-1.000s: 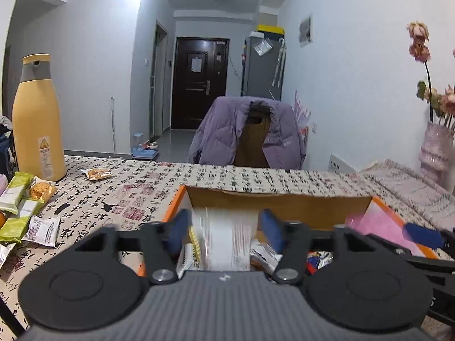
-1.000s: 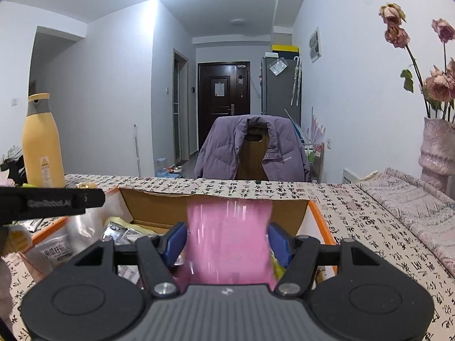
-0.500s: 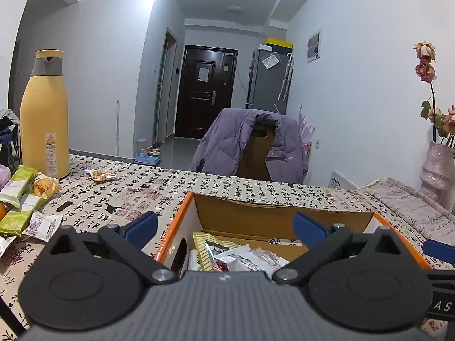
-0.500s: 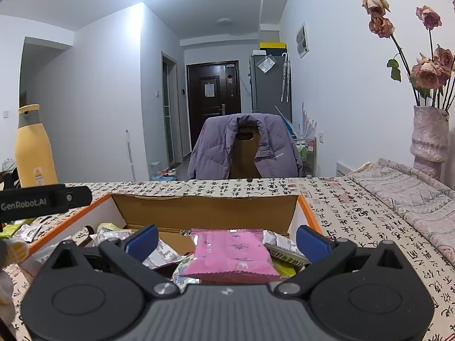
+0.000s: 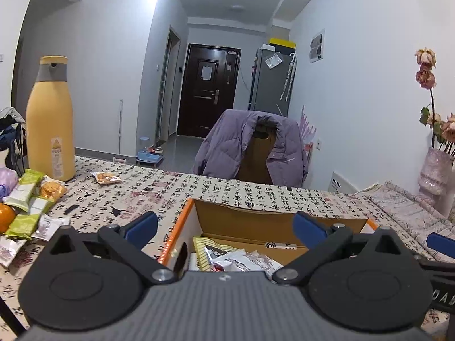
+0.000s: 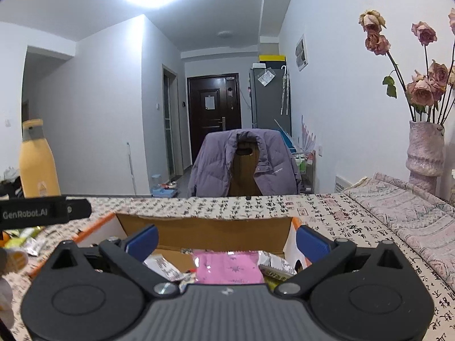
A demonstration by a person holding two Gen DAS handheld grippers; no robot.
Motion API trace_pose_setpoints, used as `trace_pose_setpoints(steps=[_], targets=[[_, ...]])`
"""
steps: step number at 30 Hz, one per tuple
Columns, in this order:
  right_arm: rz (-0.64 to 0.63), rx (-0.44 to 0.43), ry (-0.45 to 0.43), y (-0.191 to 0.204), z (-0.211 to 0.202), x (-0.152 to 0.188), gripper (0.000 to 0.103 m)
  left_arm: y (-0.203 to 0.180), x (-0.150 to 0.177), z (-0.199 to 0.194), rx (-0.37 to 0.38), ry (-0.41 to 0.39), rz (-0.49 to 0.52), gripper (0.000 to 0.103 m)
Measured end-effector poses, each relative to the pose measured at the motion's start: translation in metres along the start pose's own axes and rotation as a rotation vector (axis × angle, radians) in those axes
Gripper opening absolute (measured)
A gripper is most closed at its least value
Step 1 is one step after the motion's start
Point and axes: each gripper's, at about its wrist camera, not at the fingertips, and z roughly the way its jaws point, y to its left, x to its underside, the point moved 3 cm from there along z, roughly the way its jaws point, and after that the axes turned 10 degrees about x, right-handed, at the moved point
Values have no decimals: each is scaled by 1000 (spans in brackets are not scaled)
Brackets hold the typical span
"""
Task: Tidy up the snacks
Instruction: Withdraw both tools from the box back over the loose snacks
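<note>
An orange-edged cardboard box (image 5: pixel 256 224) (image 6: pixel 204 231) sits on the patterned table and holds several snack packets. My left gripper (image 5: pixel 226 227) hangs open over the box's left part, above white and yellow packets (image 5: pixel 236 258), with nothing between its blue pads. My right gripper (image 6: pixel 226 237) is open over the right part. A pink packet (image 6: pixel 230 267) lies flat in the box just below it, free of the pads. Loose snacks (image 5: pixel 28 207) lie on the table at the left, and one small packet (image 5: pixel 105 177) lies farther back.
A tall yellow bottle (image 5: pixel 49 119) stands at the table's left, with an orange (image 5: pixel 5 217) near the loose snacks. A pink vase of dried roses (image 6: pixel 425 153) stands at the right. A chair with a purple jacket (image 5: pixel 253 147) is behind the table.
Both grippers opened wide. The left one let a white packet drop into the box and the right one let the pink packet drop; both packets now lie in the box.
</note>
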Motion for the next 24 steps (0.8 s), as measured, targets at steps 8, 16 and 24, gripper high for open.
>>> trace_pose_setpoints(steps=[8, 16, 24], targets=[[-14, -23, -12, -1, -35, -8, 103, 1, 3, -35, 18, 16, 18, 103], [-42, -49, 39, -2, -67, 15, 103, 10, 28, -70, 31, 57, 18, 103], [-59, -59, 113, -1, -89, 48, 103, 21, 66, -94, 30, 132, 43, 103]])
